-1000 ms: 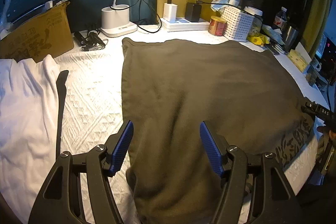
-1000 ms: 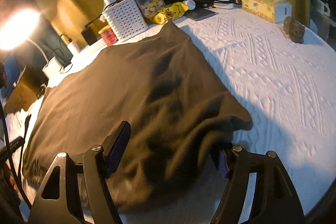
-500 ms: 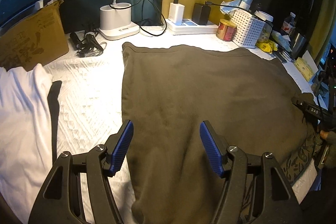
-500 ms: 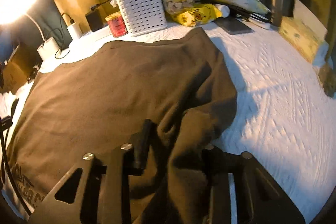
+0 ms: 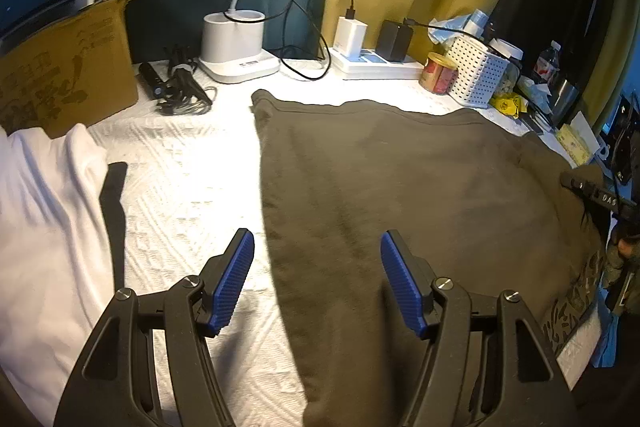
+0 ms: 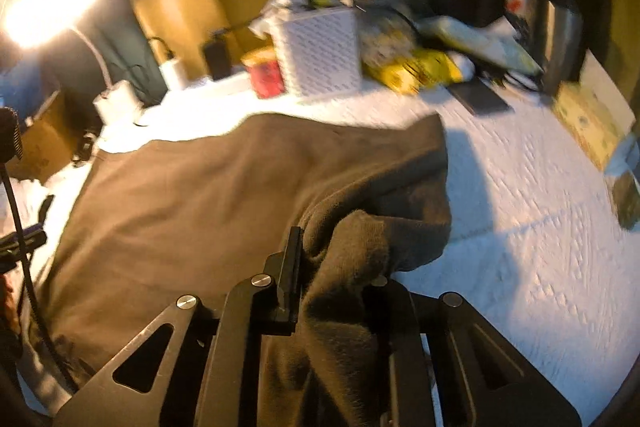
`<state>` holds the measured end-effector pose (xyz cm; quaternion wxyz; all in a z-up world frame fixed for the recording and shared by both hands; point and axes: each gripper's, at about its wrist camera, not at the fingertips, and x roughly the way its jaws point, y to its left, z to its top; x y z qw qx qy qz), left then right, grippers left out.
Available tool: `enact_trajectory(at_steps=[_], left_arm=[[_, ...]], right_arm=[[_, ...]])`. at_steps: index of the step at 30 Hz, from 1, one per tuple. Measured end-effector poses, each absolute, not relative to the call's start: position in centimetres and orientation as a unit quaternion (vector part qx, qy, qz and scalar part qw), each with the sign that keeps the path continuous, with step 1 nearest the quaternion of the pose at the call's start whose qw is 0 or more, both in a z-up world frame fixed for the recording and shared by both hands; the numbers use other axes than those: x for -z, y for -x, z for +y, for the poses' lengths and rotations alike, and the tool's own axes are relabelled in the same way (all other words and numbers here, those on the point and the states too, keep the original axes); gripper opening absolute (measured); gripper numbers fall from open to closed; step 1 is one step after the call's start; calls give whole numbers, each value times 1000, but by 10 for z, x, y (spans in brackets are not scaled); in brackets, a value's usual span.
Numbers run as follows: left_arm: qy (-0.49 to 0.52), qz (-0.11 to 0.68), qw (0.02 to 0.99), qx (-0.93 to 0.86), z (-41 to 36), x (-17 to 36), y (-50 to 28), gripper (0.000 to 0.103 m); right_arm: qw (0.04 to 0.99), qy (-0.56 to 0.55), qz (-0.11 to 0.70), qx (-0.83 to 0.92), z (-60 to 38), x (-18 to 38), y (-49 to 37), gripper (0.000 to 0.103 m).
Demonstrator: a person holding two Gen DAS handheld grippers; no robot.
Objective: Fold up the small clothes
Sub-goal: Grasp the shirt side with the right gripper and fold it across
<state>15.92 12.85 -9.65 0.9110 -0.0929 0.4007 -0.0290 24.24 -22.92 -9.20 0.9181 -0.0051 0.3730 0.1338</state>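
A dark olive-brown garment (image 5: pixel 400 179) lies spread flat on the white textured table cover (image 5: pixel 180 187). My left gripper (image 5: pixel 316 279) is open with blue pads, hovering over the garment's left edge near the front, holding nothing. My right gripper (image 6: pixel 332 267) is shut on a bunched fold of the same garment (image 6: pixel 200 195) at its right side and lifts it off the cover. The right gripper also shows at the far right of the left wrist view (image 5: pixel 596 193).
A white cloth (image 5: pixel 36 227) lies at the left. At the back stand a cardboard box (image 5: pixel 68 67), a lamp base (image 5: pixel 236 47), a power strip (image 5: pixel 376 65), a red can (image 5: pixel 438 73) and a white basket (image 5: pixel 480 75). A tissue box (image 6: pixel 592 119) sits far right.
My right gripper closed on the garment's right edge and raised the bunched cloth. My left gripper stayed open and drifted slightly over the garment's left edge.
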Motion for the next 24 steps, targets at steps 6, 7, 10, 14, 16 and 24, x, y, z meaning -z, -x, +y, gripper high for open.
enact_trajectory(at_steps=[6, 7, 10, 14, 16, 24], left_arm=[[86, 380, 920, 34, 139, 87, -149, 66], [87, 376, 922, 33, 142, 85, -147, 66], [94, 369, 924, 33, 151, 82, -143, 66], [100, 361, 927, 32, 161, 81, -137, 66], [97, 358, 928, 29, 164, 82, -133, 66], [106, 350, 931, 12, 187, 81, -117, 66]], right_arm=[[916, 31, 357, -182, -173, 76, -236, 15], [914, 35, 356, -190, -165, 75, -235, 15], [908, 49, 355, -216, -138, 74, -231, 15], [895, 69, 366, -244, -103, 80, -227, 15], [889, 76, 371, -256, -87, 83, -225, 15], [867, 113, 386, -295, -31, 99, -210, 15]])
